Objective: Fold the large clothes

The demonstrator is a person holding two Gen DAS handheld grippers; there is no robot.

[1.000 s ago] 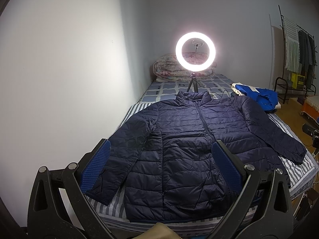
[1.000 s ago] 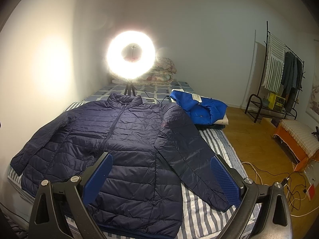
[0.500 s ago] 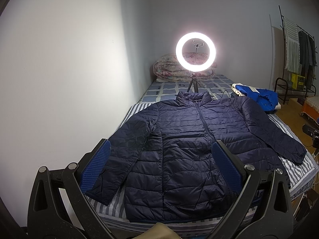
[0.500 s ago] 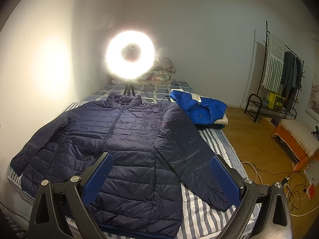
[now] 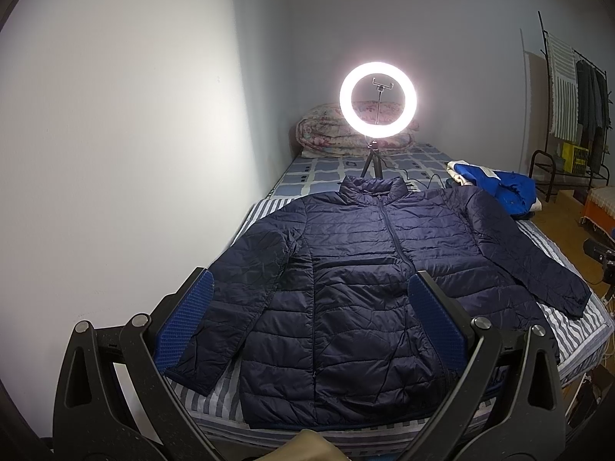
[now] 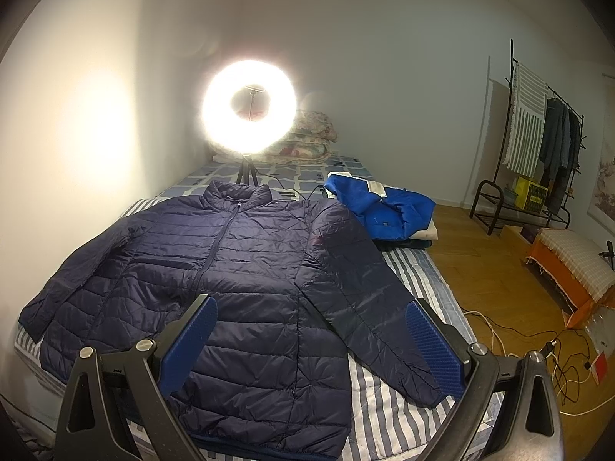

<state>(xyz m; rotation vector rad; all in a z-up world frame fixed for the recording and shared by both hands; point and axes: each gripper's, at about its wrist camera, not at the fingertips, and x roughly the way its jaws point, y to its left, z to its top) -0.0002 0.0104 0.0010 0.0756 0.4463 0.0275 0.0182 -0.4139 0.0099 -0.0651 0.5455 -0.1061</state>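
Observation:
A dark navy quilted jacket (image 5: 357, 280) lies flat and face up on the striped bed (image 5: 576, 330), zipped, collar at the far end, both sleeves spread outward. It also shows in the right wrist view (image 6: 238, 280). My left gripper (image 5: 309, 319) is open and empty, held above the jacket's near hem and left sleeve. My right gripper (image 6: 309, 330) is open and empty, held above the jacket's lower body and right sleeve (image 6: 369, 307). Neither gripper touches the cloth.
A lit ring light on a tripod (image 5: 377, 104) stands on the bed behind the collar, with folded quilts (image 5: 346, 134) beyond. A blue garment (image 6: 380, 207) lies at the bed's far right. A wall runs along the left. Cables (image 6: 538, 349), a stool and a clothes rack (image 6: 538, 134) stand on the floor to the right.

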